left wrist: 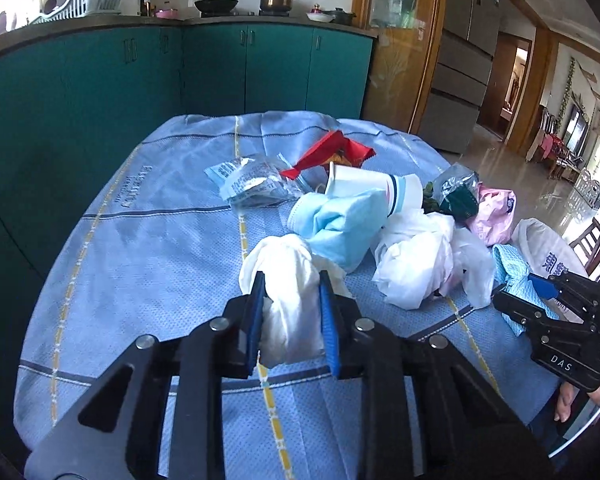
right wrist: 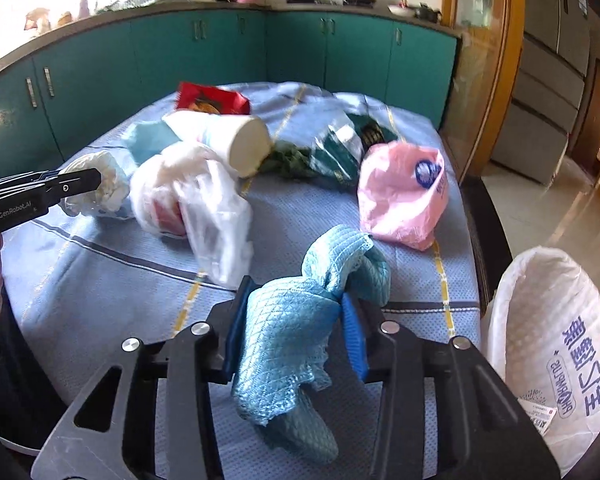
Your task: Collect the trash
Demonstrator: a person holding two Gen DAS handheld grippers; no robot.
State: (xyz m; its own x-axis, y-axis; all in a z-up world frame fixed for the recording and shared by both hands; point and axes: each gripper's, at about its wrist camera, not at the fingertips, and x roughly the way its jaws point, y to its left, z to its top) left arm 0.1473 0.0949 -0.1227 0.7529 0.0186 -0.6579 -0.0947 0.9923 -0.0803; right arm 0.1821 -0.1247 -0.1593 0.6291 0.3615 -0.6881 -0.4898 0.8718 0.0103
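On the table's blue cloth point(left wrist: 140, 248) lies a heap of trash. My left gripper point(left wrist: 292, 280) is shut on a crumpled white tissue point(left wrist: 288, 304) at the near side of the heap; the same gripper point(right wrist: 80, 182) shows at the left of the right wrist view. My right gripper point(right wrist: 296, 290) is shut on a light blue woven rag point(right wrist: 284, 332) by the table's right edge. Loose in the heap are a paper cup point(right wrist: 236, 140), a red wrapper point(right wrist: 212, 98), a blue face mask point(left wrist: 340, 224), a clear plastic bag point(right wrist: 196, 204), a pink bag point(right wrist: 404, 196) and a green wrapper point(right wrist: 348, 140).
A white trash bag point(right wrist: 552, 320) stands open just past the table's right edge. Teal kitchen cabinets point(left wrist: 100, 92) run behind the table, with a grey fridge point(right wrist: 548, 100) at the right. A clear printed packet point(left wrist: 248, 180) lies at the heap's far left.
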